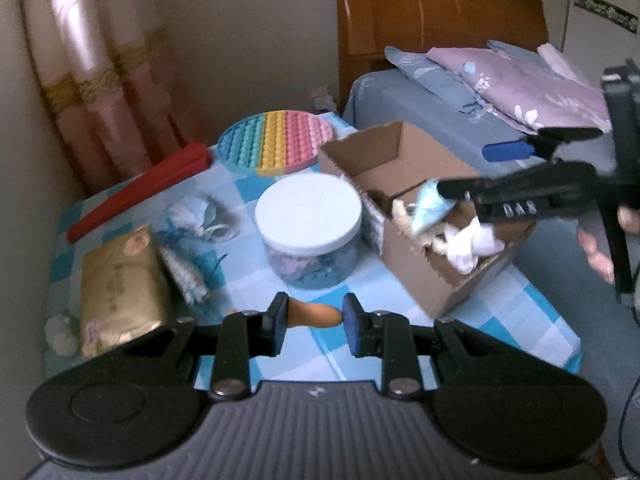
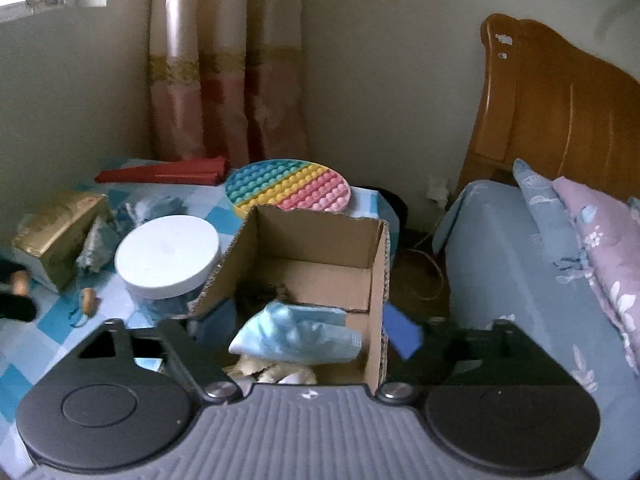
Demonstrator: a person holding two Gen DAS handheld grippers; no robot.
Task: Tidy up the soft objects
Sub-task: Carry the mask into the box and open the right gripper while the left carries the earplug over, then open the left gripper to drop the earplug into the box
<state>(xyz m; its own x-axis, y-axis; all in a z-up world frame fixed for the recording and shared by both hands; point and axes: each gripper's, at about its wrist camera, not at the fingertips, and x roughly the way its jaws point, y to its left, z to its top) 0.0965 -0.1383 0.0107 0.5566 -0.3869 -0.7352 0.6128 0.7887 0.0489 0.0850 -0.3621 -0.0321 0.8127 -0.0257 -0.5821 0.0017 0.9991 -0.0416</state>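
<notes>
Here, in the left wrist view, the left tool is clamped on a small tan, rounded piece, held above the checked cloth of the bench. Beyond it stand a jar with a white lid, a round rainbow bubble mat, a red folded thing, a gold packet, and a blue-and-white crumple of fabric lying on the cloth between the packet and the jar. To the right sits the open cardboard box, with white and cream soft bits already inside; the right tool reaches over it, its fingers apart, and a pale blue face mask hangs just under the lower finger above the box contents, though blur hides whether it touches. In the right wrind view — rather, the right wrist view — the right tool stands wide, one blue pad outside the box wall and the other just inside, and the mask lies loose between them over the cream stuffing, no pad pressing on it. The step in hand looks like dropping the mask into the box. To do it well, the right tool should lift straight up and clear the box rim without snagging the mask's loops, and the left tool should keep its grip firm and level until it is over the open box, then release low so the small piece does not bounce out.
</notes>
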